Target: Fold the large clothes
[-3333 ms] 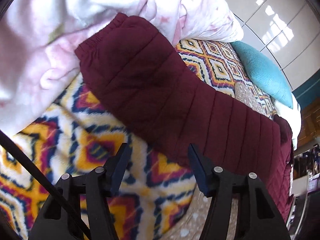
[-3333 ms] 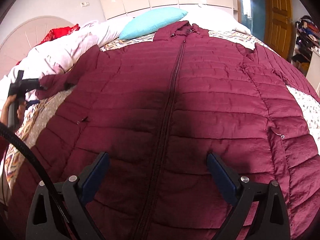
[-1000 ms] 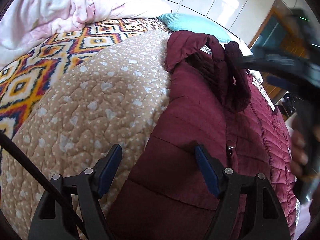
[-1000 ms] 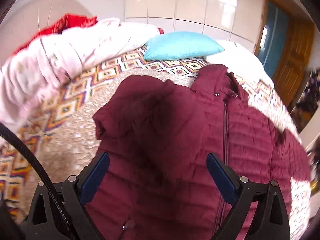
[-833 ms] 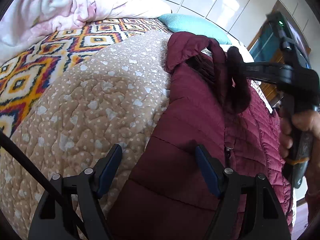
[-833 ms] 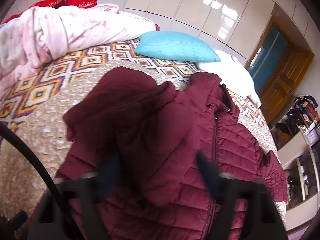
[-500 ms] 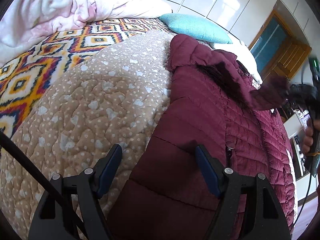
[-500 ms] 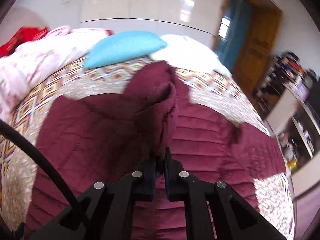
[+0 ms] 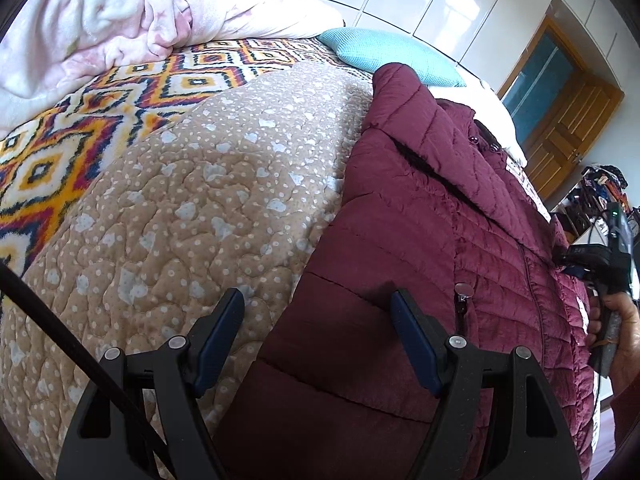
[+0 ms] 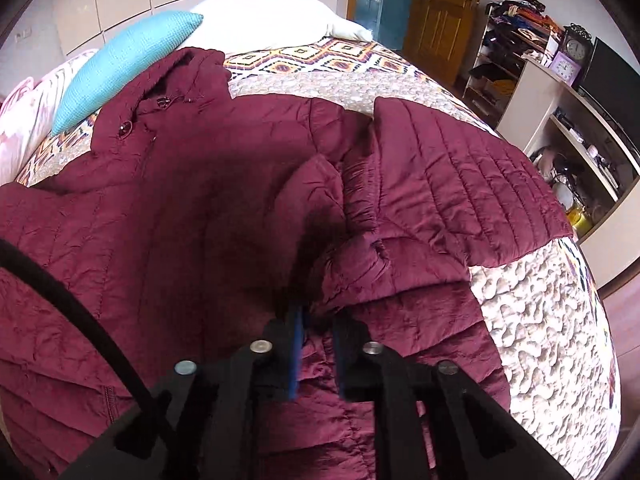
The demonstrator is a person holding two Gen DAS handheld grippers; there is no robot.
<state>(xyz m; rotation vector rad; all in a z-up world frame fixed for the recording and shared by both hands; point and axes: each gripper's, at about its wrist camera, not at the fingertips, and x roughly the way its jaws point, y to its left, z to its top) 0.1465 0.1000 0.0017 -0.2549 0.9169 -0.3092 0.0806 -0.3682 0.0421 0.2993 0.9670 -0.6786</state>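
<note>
Meanwhile the maroon jacket (image 10: 168, 216) lies spread on the bed (image 9: 208, 184), no label legible, its sleeve (image 10: 320, 208) pinched in the right tool (image 10: 316, 344) while the left tool (image 9: 316, 336) hovers spread wide.

No legible text, label, brand or number on any surface in either view.

My left gripper (image 9: 316, 336) is open, its blue-padded fingers (image 9: 412, 340) spread wide above the near edge of a maroon quilted jacket (image 9: 440, 240). The jacket lies on a tan spotted quilt (image 9: 192, 208) over a bright diamond-patterned blanket (image 9: 80, 136). A teal pillow (image 9: 384, 54) and crumpled pink bedding (image 9: 100, 20) sit beyond. At far right, my right gripper (image 9: 576, 262) touches the jacket.
</note>
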